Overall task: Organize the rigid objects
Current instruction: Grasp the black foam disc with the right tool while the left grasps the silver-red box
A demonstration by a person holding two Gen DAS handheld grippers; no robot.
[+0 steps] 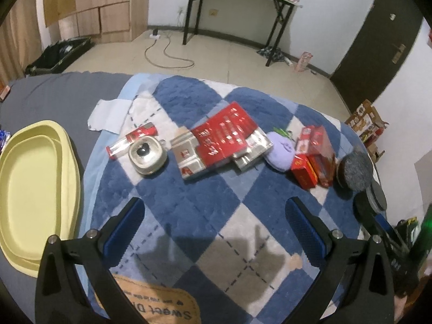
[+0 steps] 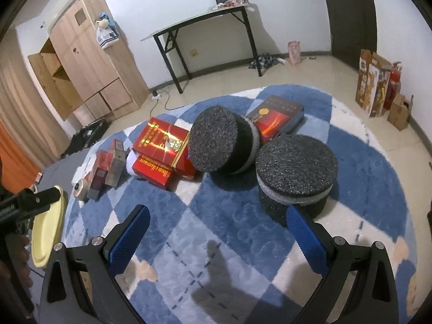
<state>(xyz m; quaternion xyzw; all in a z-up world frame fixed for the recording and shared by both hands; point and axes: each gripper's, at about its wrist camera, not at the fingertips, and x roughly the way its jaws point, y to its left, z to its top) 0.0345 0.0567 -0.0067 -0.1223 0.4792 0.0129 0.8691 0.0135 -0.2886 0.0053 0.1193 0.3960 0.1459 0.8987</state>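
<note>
Both views look over a blue and white checked rug (image 1: 205,189). In the left wrist view a silver square dish (image 1: 147,154), a slim red pack (image 1: 132,138), a large red and silver box (image 1: 224,140), a purple plush (image 1: 282,152) and small red boxes (image 1: 314,159) lie in a row. My left gripper (image 1: 214,218) is open and empty, short of them. In the right wrist view two dark round foam discs (image 2: 216,143) (image 2: 295,170), red boxes (image 2: 162,145) and a dark book (image 2: 278,116) lie ahead. My right gripper (image 2: 217,229) is open and empty, its right finger beside the near disc.
A pale yellow tray (image 1: 35,189) lies on the grey sheet left of the rug, and it also shows in the right wrist view (image 2: 47,229). A white cloth (image 1: 108,113) lies at the rug's far left edge. A black table (image 2: 205,35), wooden cabinet (image 2: 89,62) and cartons (image 2: 375,86) stand beyond.
</note>
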